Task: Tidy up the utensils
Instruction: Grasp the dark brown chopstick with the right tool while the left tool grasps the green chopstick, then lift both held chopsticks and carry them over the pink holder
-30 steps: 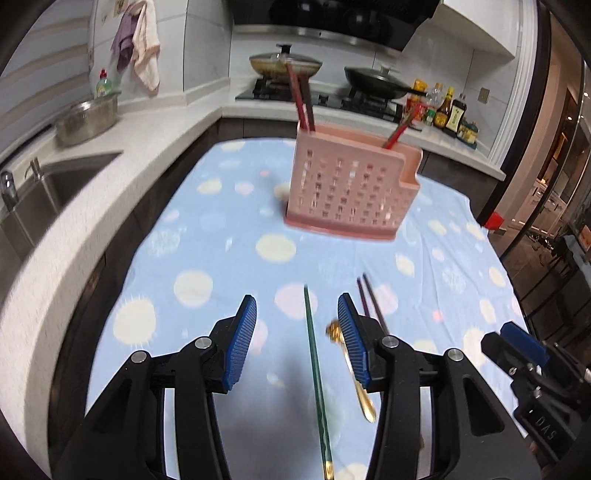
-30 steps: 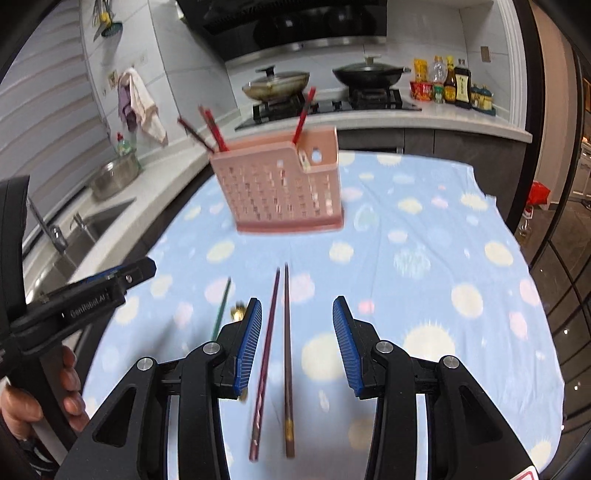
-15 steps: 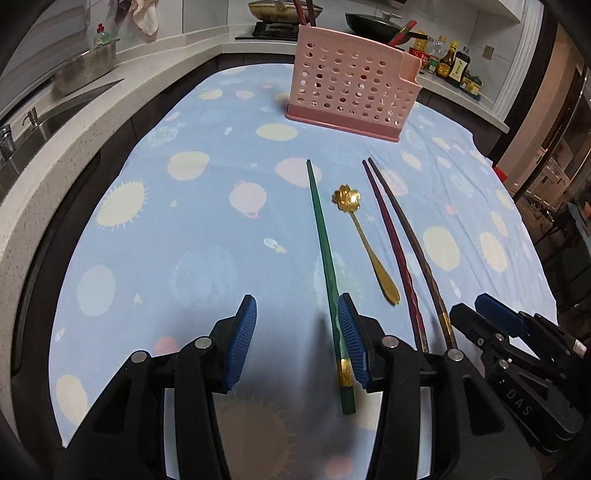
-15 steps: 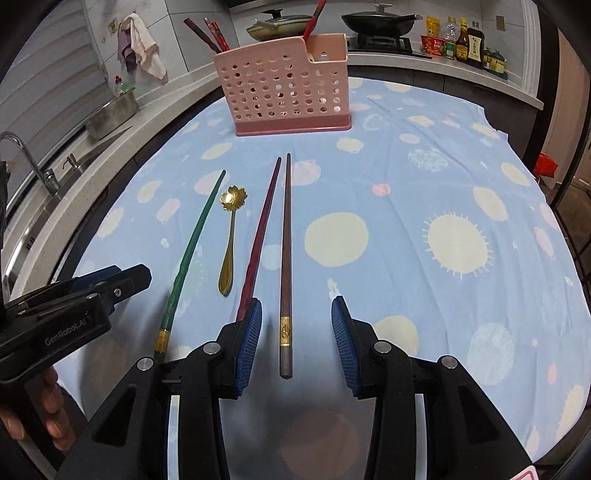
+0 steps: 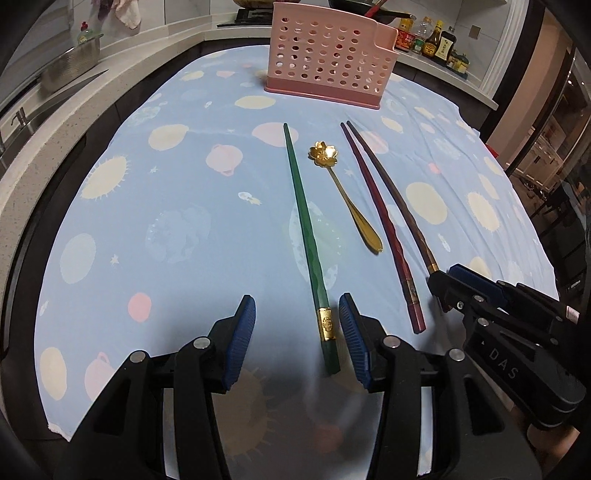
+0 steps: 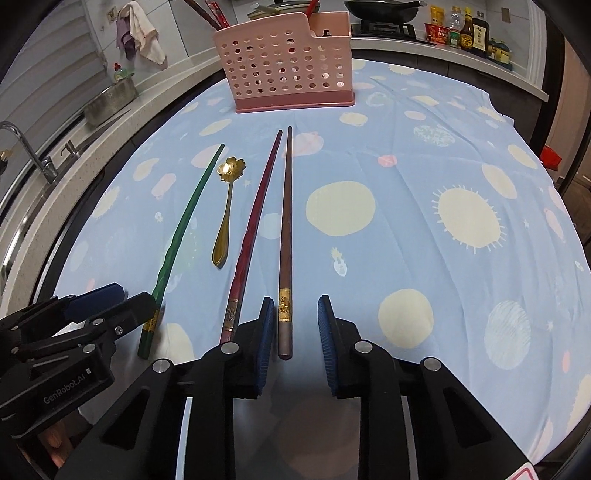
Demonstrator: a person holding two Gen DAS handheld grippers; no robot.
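On the blue patterned cloth lie a green chopstick (image 5: 306,236), a gold flower-headed spoon (image 5: 347,195), a dark red chopstick (image 5: 380,221) and a brown chopstick (image 5: 395,195), side by side. A pink perforated utensil holder (image 5: 328,55) stands beyond them with chopsticks in it. My left gripper (image 5: 297,317) is low over the green chopstick's gold-banded end, which lies between the slightly opening jaws near the right pad. My right gripper (image 6: 295,317) straddles the brown chopstick (image 6: 285,229); its jaws are closing, with a gap still on the right side.
The cloth's near edge (image 5: 59,428) hangs just under the grippers. A sink and tap (image 6: 22,147) and a steel pot (image 6: 110,99) are on the left counter. A stove with a pan (image 6: 380,9) and sauce bottles (image 6: 465,31) stand behind the holder.
Both grippers have sunk toward the cloth and now sit over the chopsticks' near ends. The right jaws have narrowed around the brown chopstick. The utensils lie as before.
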